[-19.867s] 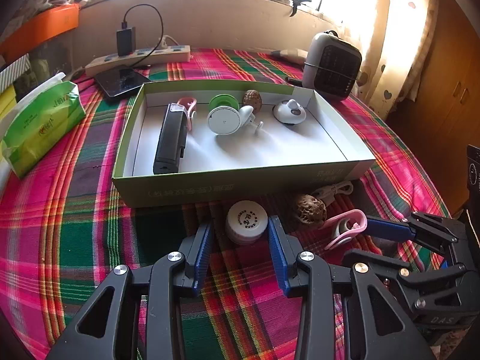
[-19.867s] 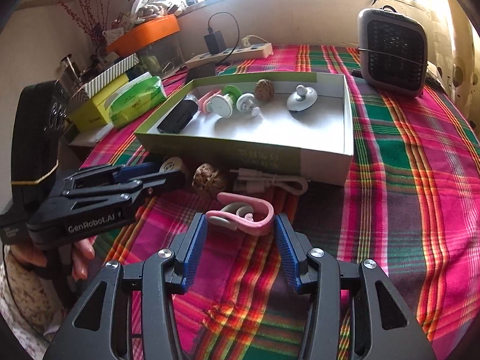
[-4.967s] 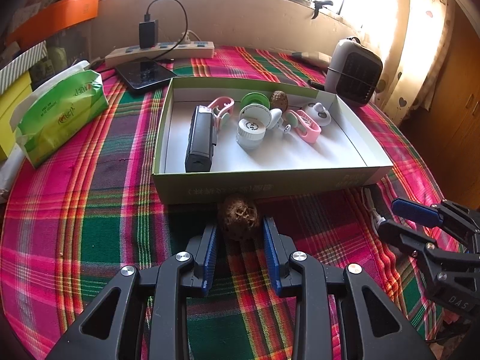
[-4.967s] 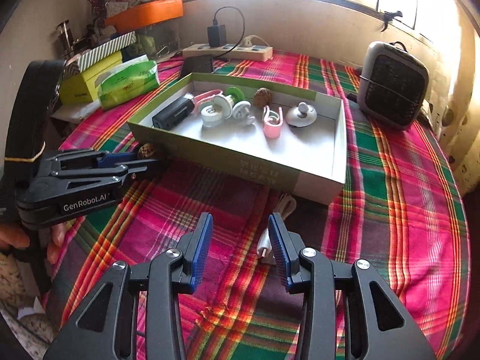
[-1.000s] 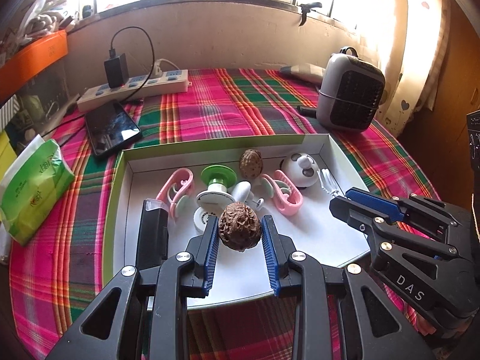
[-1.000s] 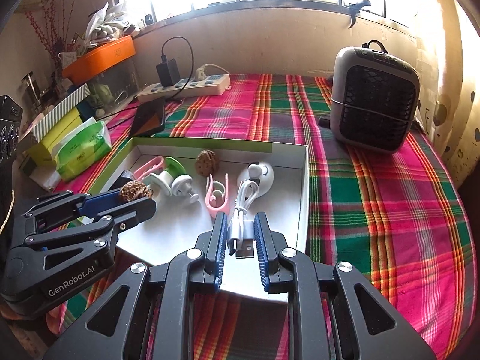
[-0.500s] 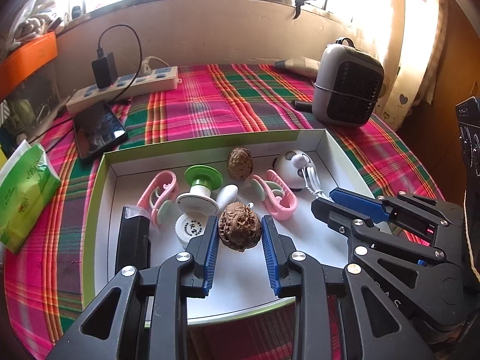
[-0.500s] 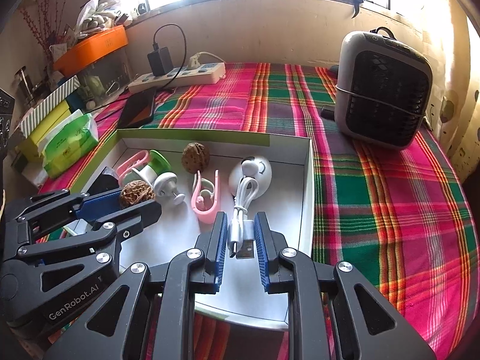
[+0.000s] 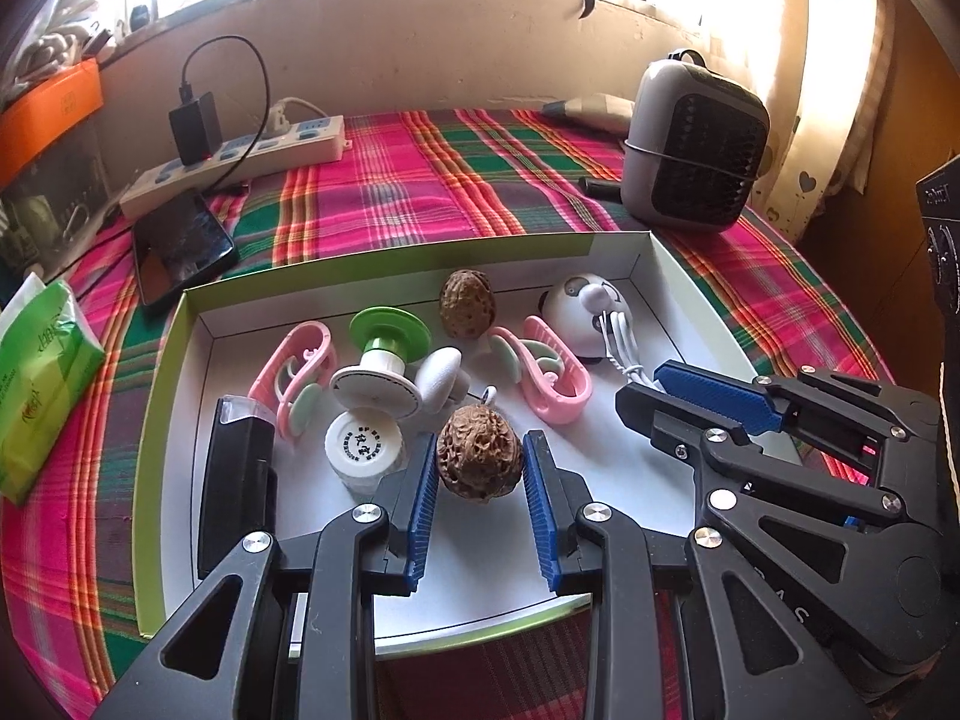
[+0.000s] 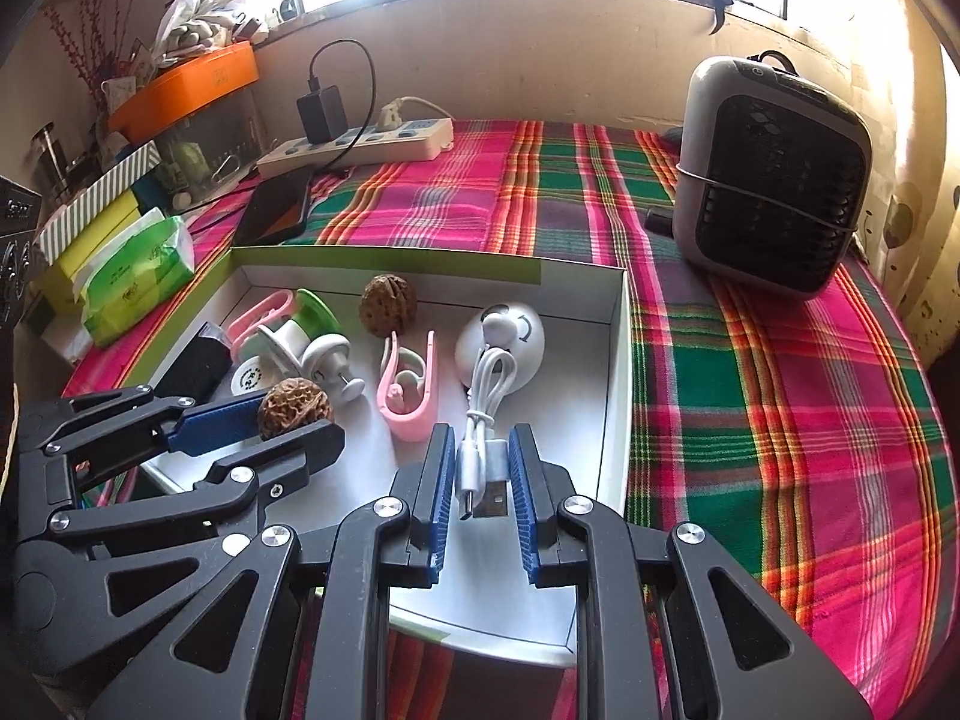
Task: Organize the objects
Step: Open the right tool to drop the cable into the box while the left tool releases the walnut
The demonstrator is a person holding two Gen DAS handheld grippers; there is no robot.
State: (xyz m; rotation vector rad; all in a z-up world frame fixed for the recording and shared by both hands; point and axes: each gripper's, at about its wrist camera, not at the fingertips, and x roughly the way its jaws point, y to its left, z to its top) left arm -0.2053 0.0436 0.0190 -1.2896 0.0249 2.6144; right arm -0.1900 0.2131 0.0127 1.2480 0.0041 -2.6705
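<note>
A shallow white box with a green rim lies on the plaid cloth. My left gripper is shut on a brown walnut just above the box floor near its front. My right gripper is shut on a coiled white USB cable over the box's right side. Inside lie a second walnut, two pink clips, a green and white spool, a white round jar, a white round gadget and a black block.
A grey heater stands at the back right. A power strip with a charger, a dark phone and a green tissue pack lie to the left. An orange tray sits on the far left shelf.
Both grippers have edged a little further over the box with the walnut and the cable still held. Nothing was let go.
</note>
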